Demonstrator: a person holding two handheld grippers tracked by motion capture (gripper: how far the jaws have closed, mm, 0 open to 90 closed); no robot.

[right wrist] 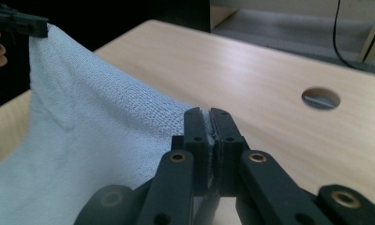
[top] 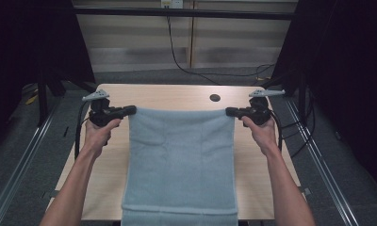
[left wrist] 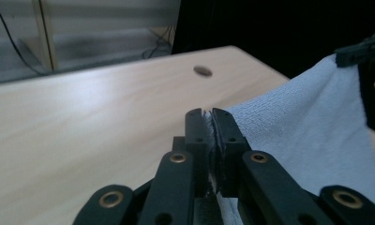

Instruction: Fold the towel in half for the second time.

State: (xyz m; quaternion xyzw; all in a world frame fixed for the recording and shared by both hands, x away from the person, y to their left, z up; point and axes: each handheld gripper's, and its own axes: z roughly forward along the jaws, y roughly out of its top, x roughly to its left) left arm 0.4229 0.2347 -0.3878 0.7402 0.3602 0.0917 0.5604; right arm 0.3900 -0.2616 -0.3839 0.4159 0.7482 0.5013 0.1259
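The pale blue towel (top: 179,165) draped over the table's (top: 177,94) near edge and rose toward its far corners. The left gripper (top: 130,110) and right gripper (top: 231,112) were each clamped tight on one far corner, holding that edge taut above the wood. With so little cloth pinched, a corner could probably slip free if either hand pulled outward.

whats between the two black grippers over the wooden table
The light blue terry towel spans between them: the left gripper and right gripper each clamp a far corner, its top edge stretched across in the high view.
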